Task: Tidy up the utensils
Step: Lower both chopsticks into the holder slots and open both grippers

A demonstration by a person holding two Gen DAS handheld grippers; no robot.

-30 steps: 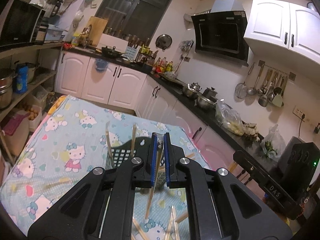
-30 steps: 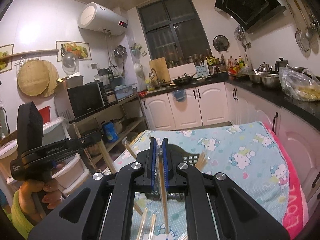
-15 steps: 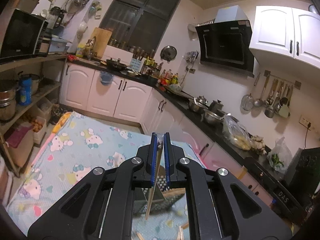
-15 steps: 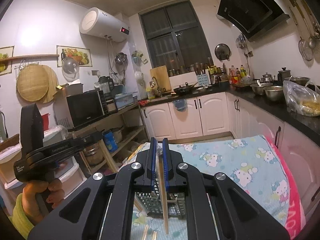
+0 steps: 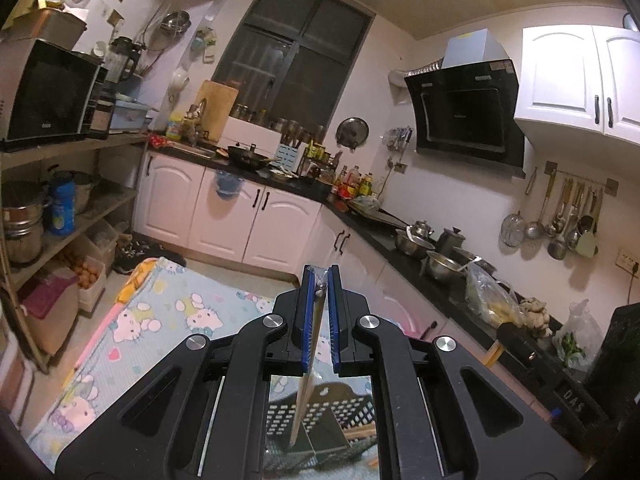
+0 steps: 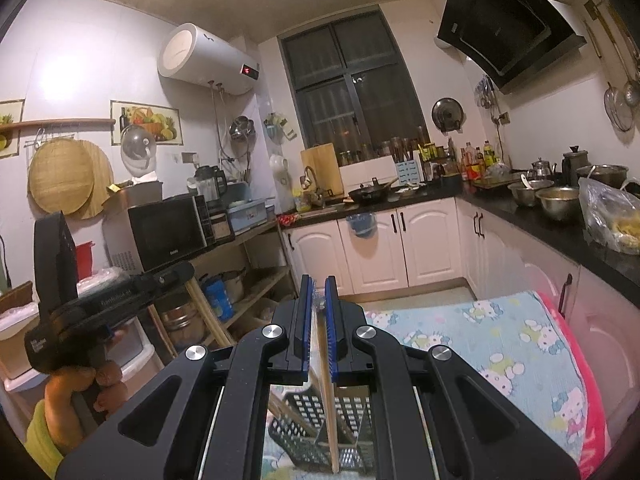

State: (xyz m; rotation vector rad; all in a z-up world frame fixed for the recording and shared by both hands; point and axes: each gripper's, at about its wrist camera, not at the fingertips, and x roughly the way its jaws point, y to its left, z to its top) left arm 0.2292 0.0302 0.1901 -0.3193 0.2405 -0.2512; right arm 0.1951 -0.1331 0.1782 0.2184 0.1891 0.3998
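Note:
My left gripper (image 5: pixel 320 276) is shut on a wooden chopstick (image 5: pixel 305 392) that hangs down over a black perforated utensil basket (image 5: pixel 320 424) on the table. My right gripper (image 6: pixel 319 284) is shut on another wooden chopstick (image 6: pixel 330 412), which hangs above the same basket (image 6: pixel 316 428). More chopsticks (image 5: pixel 360 434) stand in the basket. The left gripper's body, held in a hand, shows at the left of the right wrist view (image 6: pixel 92 308).
The table carries a blue Hello Kitty cloth (image 5: pixel 168 320), also in the right wrist view (image 6: pixel 516 356). A black counter with steel pots (image 5: pixel 432 252) runs on the right. Wooden shelves with a microwave (image 5: pixel 44 92) stand on the left.
Both grippers have risen and tilted up with their chopsticks. The basket and table have dropped to the bottom of both views; loose chopsticks on the cloth are out of sight.

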